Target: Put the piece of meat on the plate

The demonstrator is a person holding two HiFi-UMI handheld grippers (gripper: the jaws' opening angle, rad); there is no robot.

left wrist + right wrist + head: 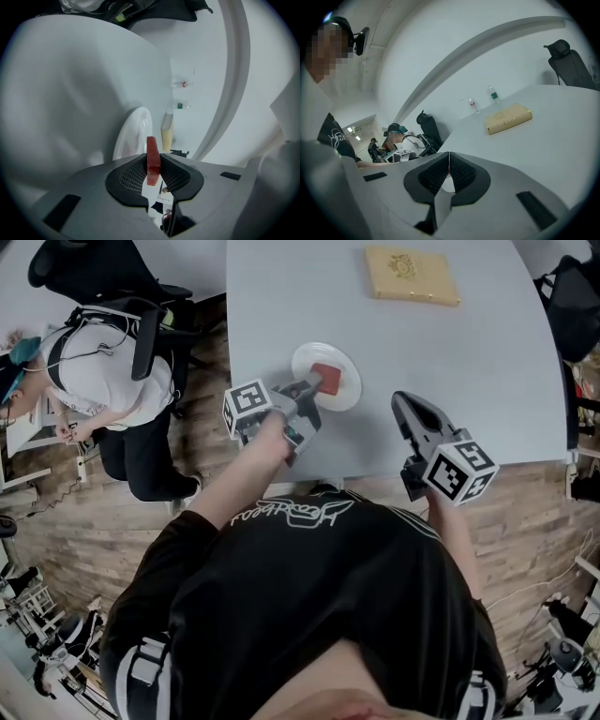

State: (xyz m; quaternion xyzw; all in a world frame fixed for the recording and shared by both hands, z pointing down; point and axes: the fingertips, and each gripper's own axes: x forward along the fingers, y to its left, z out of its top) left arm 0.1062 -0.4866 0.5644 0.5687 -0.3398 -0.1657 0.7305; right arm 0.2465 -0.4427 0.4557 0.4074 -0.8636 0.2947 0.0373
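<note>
A flat red piece of meat (325, 378) stands on edge between the pads of my left gripper (315, 386), which is shut on it. In the head view the meat is over the round white plate (349, 397) near the table's front edge; whether it touches the plate I cannot tell. The left gripper view shows the meat (153, 159) pinched between the jaws of the left gripper (153, 165), with the plate (133, 133) just beyond. My right gripper (399, 401) hovers to the plate's right, shut with nothing in it; its pads meet in the right gripper view (449, 159).
A tan book (411, 275) lies at the far side of the grey table (487, 371). A person (103, 381) sits by the table's left edge. A black chair (574, 292) stands at the far right. Two small bottles (492, 94) stand behind the book.
</note>
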